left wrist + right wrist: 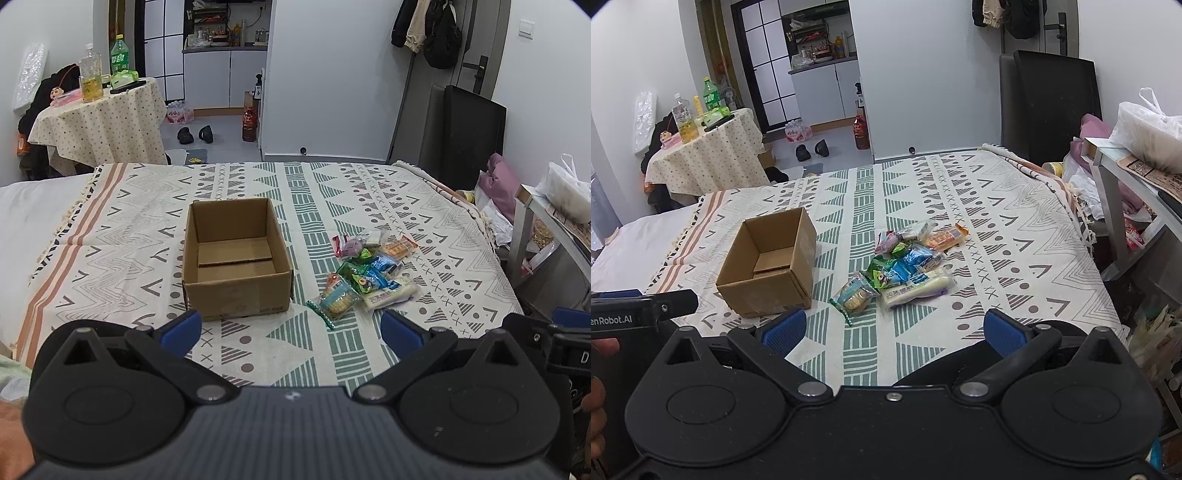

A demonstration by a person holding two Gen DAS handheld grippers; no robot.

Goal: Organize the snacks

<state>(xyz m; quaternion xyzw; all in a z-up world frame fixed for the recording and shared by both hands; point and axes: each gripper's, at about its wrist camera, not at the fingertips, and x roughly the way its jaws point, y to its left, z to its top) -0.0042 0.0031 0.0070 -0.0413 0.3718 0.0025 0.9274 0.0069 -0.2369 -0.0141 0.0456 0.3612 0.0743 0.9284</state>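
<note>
Cardboard is what catches the eye first: an open cardboard box (236, 258) is set upright on the patterned bedspread (110, 240), its inside bare except for a loose flap on the floor, plainly left ready as the receptacle. At three o'clock of the box, near but not touching, a heap of wrapped snacks (369, 273) is piled loosely, none yet sorted. The biscuit packet (854, 298) lies nearest, at the heap's seven o'clock, and looks the easiest first pick. The left gripper (291, 328) is held low over the cloth, blue pads spread wide apart, nothing between them. The right gripper (894, 328) is likewise spread and unloaded, aimed toward the heap at twelve o'clock, so the task is judged barely begun.
</note>
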